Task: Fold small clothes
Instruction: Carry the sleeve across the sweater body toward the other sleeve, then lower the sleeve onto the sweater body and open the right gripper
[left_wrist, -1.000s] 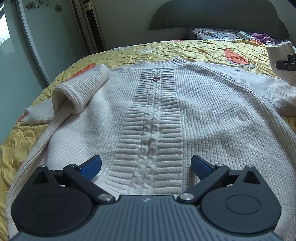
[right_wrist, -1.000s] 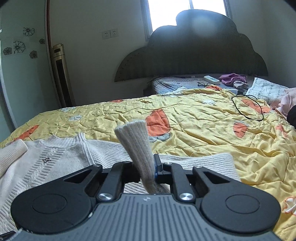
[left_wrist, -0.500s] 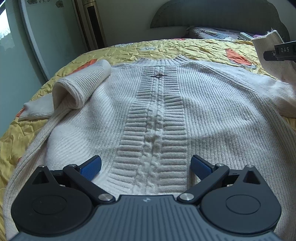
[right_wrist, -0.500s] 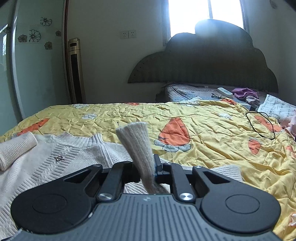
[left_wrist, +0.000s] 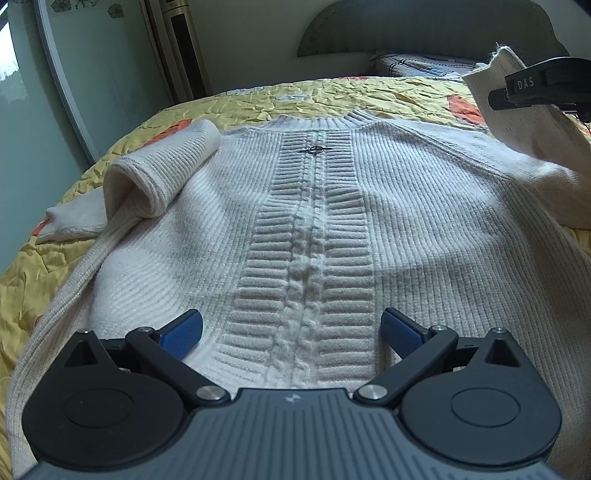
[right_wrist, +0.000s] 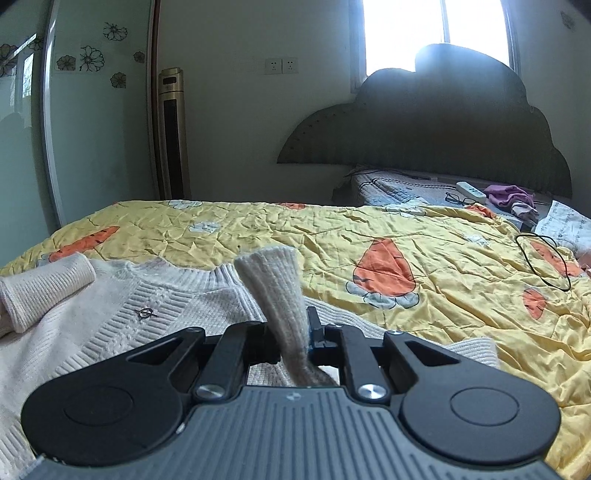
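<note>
A cream knitted sweater (left_wrist: 314, 221) lies flat on the bed, neck away from me, a cable rib down its middle. Its left sleeve (left_wrist: 162, 173) is folded in over the shoulder. My left gripper (left_wrist: 291, 330) stands open just above the hem, blue pads wide apart, nothing between them. My right gripper (right_wrist: 295, 332) is shut on the right sleeve cuff (right_wrist: 275, 288), which sticks up between the fingers. In the left wrist view that cuff (left_wrist: 517, 122) hangs lifted at the upper right, pinched by the right gripper's black fingers (left_wrist: 524, 88).
A yellow bedspread (right_wrist: 406, 258) with orange carrot prints covers the bed. Near the dark headboard (right_wrist: 443, 129) lie a remote, glasses (right_wrist: 458, 199) and purple cloth. A black cord loop (right_wrist: 546, 258) rests at the right. A tall fan heater (right_wrist: 171, 133) and glass door stand at the left.
The right gripper has carried the cuff leftward and a little up, toward the sweater's middle; in the left wrist view it looms larger at the upper right. The left gripper stays still.
</note>
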